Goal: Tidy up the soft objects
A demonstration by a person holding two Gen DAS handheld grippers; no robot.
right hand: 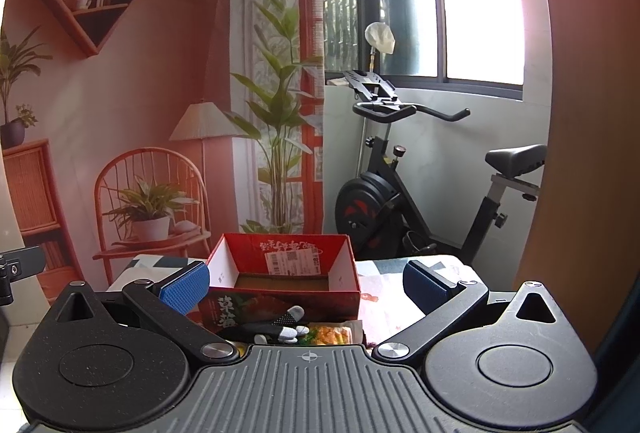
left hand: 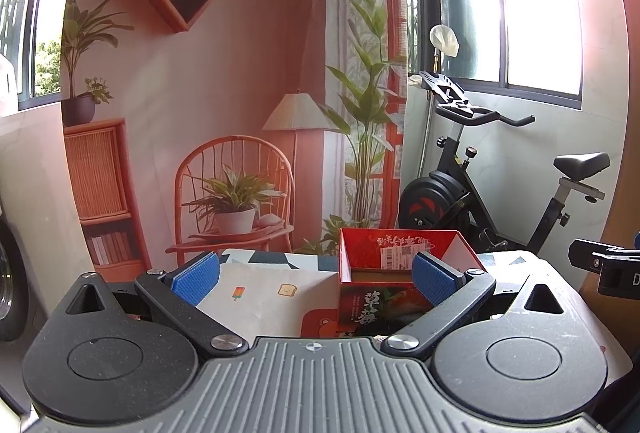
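Observation:
A red open-topped cardboard box (left hand: 400, 273) (right hand: 284, 273) stands on the table; its inside looks empty apart from a brown floor. My left gripper (left hand: 314, 277) is open above the patterned tablecloth (left hand: 260, 293), and its right pad (left hand: 430, 279) overlaps the box's front corner. My right gripper (right hand: 306, 285) is open in front of the box, with nothing between its blue pads. Just below it lies a black and grey glove (right hand: 280, 325) beside a yellow-orange soft item (right hand: 332, 335), both partly hidden by the gripper body.
A printed backdrop (left hand: 224, 93) of a chair, lamp and plants hangs behind the table. A black exercise bike (left hand: 480, 185) (right hand: 420, 193) stands at the back right under the windows. The other gripper's body (left hand: 608, 265) shows at the right edge.

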